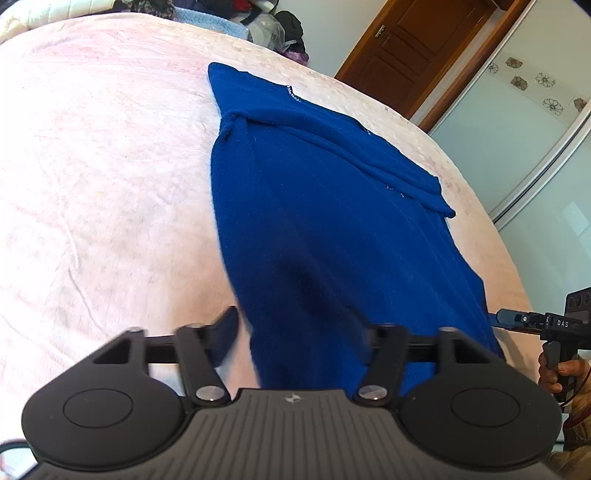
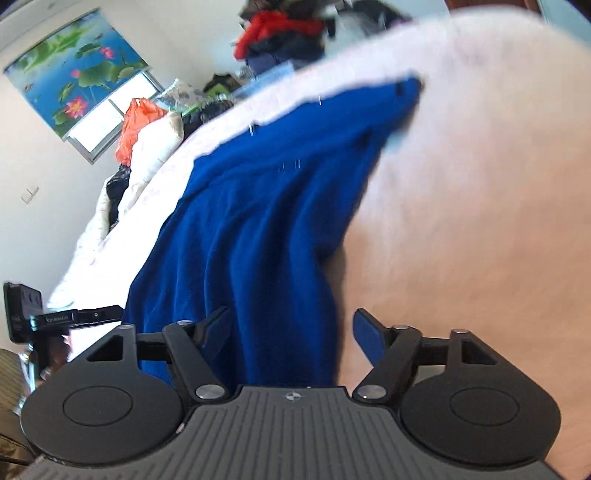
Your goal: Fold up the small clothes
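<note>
Garment: a blue knit garment (image 1: 325, 206) lay on the bed (image 1: 92, 166), running from the upper centre of the left wrist frame down to its lower centre; a folded band crossed it in the upper part.
Bed: pale pink cover, filling most of both frames.
Left hand-held gripper (image 1: 295, 332): fingers spread wide at the bottom of the frame, with the near edge of the garment lying between them; the right finger was partly hidden by cloth, and no pinch on the cloth could be seen.
Right hand-held gripper (image 2: 291, 332): likewise spread wide, the garment's near edge (image 2: 240, 240) between its fingers; whether the pads touched the cloth could not be told.
Left wrist view only: a wooden door (image 1: 417, 48) at upper right, and the other gripper at the right edge beside the garment's hem.
Right wrist view only: a lotus-print blind (image 2: 77, 70) at upper left, a pile of clothes (image 2: 280, 33) at top centre; this frame was blurred.
</note>
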Motion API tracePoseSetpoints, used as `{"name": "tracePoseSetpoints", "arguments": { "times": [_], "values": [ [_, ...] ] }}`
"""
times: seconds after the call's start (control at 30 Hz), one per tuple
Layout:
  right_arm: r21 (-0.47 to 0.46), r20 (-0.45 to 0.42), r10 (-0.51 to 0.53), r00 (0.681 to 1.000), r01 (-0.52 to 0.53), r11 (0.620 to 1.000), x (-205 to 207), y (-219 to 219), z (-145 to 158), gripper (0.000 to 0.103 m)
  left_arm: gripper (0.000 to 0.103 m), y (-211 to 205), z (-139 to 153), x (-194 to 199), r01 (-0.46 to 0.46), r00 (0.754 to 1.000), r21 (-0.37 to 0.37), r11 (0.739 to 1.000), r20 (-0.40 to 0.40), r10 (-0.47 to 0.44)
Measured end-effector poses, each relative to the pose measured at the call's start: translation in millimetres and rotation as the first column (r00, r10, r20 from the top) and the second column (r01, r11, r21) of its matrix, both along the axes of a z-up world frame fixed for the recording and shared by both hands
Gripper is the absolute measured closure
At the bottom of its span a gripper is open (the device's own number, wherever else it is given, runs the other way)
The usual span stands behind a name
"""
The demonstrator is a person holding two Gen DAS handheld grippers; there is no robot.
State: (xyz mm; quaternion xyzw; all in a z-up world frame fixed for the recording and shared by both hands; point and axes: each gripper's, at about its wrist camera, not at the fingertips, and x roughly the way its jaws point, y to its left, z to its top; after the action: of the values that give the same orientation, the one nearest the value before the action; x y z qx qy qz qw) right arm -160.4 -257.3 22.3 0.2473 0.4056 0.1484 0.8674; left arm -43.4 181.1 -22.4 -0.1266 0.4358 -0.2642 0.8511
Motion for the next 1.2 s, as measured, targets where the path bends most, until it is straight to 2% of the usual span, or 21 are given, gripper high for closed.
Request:
{"name": "tracePoseSetpoints", "arguments": {
  "times": [0.1,0.17,0.2,0.23,0.27,0.3,0.4,0.47,0.53,0.6,0.63,0.67,0.7,0.73,0.8,0.83,0.93,1.0,1.07,1.17,1.2],
  "values": [
    [0.054,0.014,0.058,0.998,-0.058,0.997,-13.3,7.8,-6.5,0.034,0.031,-0.3,-8.5,-12.6,0.038,0.999,0.006,0.999,0.003,-0.038],
    [0.085,0.005,0.053,0.999,-0.053,0.995,-18.6,8.5,-10.1,0.05,0.032,-7.1,-8.8,-21.6,0.053,0.998,0.042,0.998,0.042,-0.054],
    [0.084,-0.007,0.036,0.999,-0.035,0.996,-18.1,8.9,-12.2,0.07,0.04,-12.5,-7.6,-24.5,0.076,0.995,0.062,0.995,0.053,-0.079],
    [0.086,-0.014,0.018,1.0,-0.016,0.996,-21.2,6.7,-15.7,0.089,0.055,-17.4,-7.3,-26.0,0.104,0.993,0.069,0.992,0.052,-0.107],
    [0.1,-0.015,0.009,1.0,-0.008,0.995,-20.7,5.6,-18.6,0.09,0.087,-21.6,-8.1,-25.6,0.123,0.992,0.076,0.989,0.032,-0.126],
    [0.118,-0.01,0.005,1.0,-0.004,0.993,-22.2,5.7,-20.0,0.09,0.095,-24.5,-9.3,-24.5,0.135,0.991,0.087,0.987,0.01,-0.136],
    [0.138,0.026,0.016,1.0,-0.019,0.99,-28.6,8.0,-13.6,0.09,0.098,-20.9,-2.2,-28.5,0.131,0.991,0.103,0.986,0.021,-0.134],
    [0.146,0.058,0.029,0.998,-0.037,0.989,-36.6,10.4,-2.5,0.09,0.098,-8.8,10.0,-35.1,0.128,0.991,0.072,0.989,0.035,-0.13],
    [0.095,0.069,0.053,0.996,-0.06,0.994,-43.2,13.4,9.0,0.09,0.098,8.1,23.6,-43.7,0.122,0.99,0.061,0.991,0.067,-0.126],
    [0.031,0.033,0.099,0.995,-0.1,0.995,-45.4,17.3,10.7,0.09,0.098,16.7,28.8,-49.2,0.127,0.987,0.099,0.987,0.085,-0.135],
    [0.004,0.011,0.115,0.993,-0.115,0.993,-46.6,16.3,10.1,0.086,0.098,18.4,27.1,-50.0,0.131,0.986,0.137,0.982,0.085,-0.144],
    [-0.006,-0.001,0.101,0.995,-0.101,0.995,-45.3,14.3,9.0,0.085,0.098,18.4,23.6,-48.0,0.132,0.987,0.169,0.977,0.073,-0.146],
    [0.004,-0.001,0.074,0.997,-0.074,0.997,-43.5,9.8,8.9,0.077,0.098,19.9,20.7,-44.4,0.133,0.988,0.178,0.975,0.06,-0.146],
    [0.025,0.018,0.039,0.999,-0.039,0.999,-42.6,3.8,10.0,0.061,0.098,23.0,20.3,-40.0,0.128,0.989,0.167,0.978,0.057,-0.14],
    [0.052,0.061,-0.034,0.998,0.031,0.998,-38.0,-4.4,13.0,0.042,0.097,31.8,27.8,-29.1,0.1,0.99,0.104,0.99,0.085,-0.109],
    [0.055,0.063,-0.063,0.996,0.059,0.997,-30.0,-8.3,12.0,0.04,0.097,34.6,32.5,-22.1,0.085,0.99,0.073,0.994,0.105,-0.092],
    [0.055,0.041,-0.113,0.993,0.111,0.992,-3.8,-13.1,2.6,0.04,0.085,35.8,38.5,6.1,0.028,0.99,0.044,0.999,0.137,-0.034],
    [0.076,0.018,-0.112,0.994,0.11,0.991,12.8,-14.5,-7.7,0.041,0.061,30.9,32.5,28.6,0.012,0.993,0.032,0.999,0.116,-0.015],
    [0.097,0.023,-0.097,0.995,0.094,0.991,23.4,-12.4,-14.3,0.04,0.044,22.9,21.9,46.4,0.003,0.997,0.012,1.0,0.078,-0.004],
    [0.121,0.031,-0.076,0.997,0.072,0.99,34.4,-4.8,-17.8,0.04,0.041,8.8,6.0,61.6,0.011,1.0,0.023,1.0,0.029,-0.012],
    [0.124,0.032,-0.073,0.997,0.069,0.99,36.6,-1.9,-18.8,0.045,0.041,3.6,1.0,64.4,0.011,1.0,0.033,0.999,0.018,-0.011]
  ]
}}
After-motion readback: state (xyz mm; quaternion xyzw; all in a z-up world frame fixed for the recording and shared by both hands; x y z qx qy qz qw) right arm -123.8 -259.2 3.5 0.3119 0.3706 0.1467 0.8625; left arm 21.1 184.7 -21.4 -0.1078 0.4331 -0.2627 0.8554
